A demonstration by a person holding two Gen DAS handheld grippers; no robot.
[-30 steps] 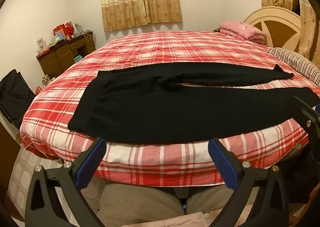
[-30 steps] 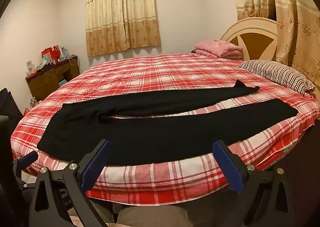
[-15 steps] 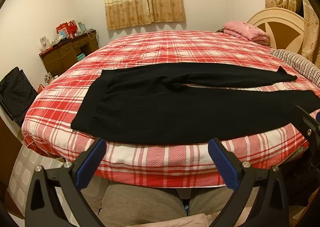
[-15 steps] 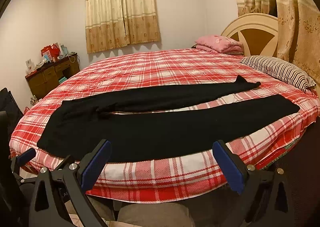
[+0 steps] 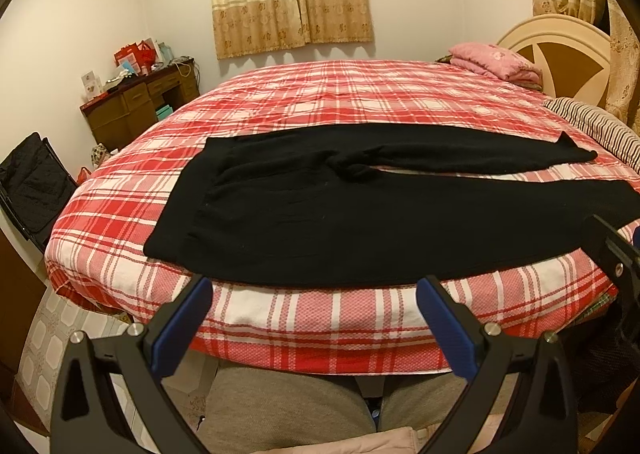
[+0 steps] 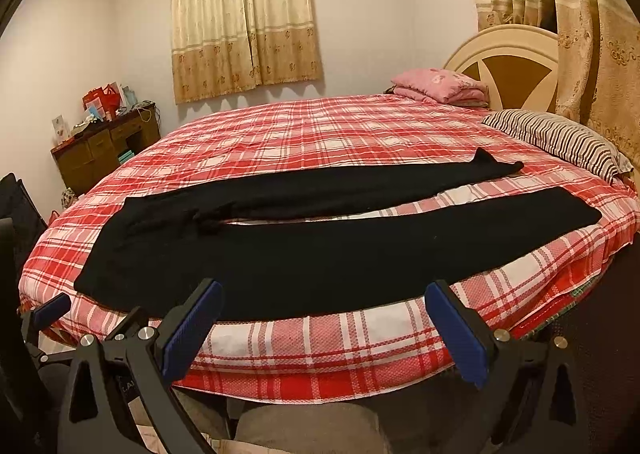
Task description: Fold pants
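pants (image 5: 320,213): flat on bed (image 5: 320,97), legs apart, unmoved
left tool (image 5: 314,316): spread, empty, slightly closer than before
right tool (image 6: 324,324): spread, empty, same

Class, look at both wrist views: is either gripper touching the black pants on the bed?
Apart. In each wrist view, the open left gripper and right gripper sit short of the black pants, with plaid bedspread between.
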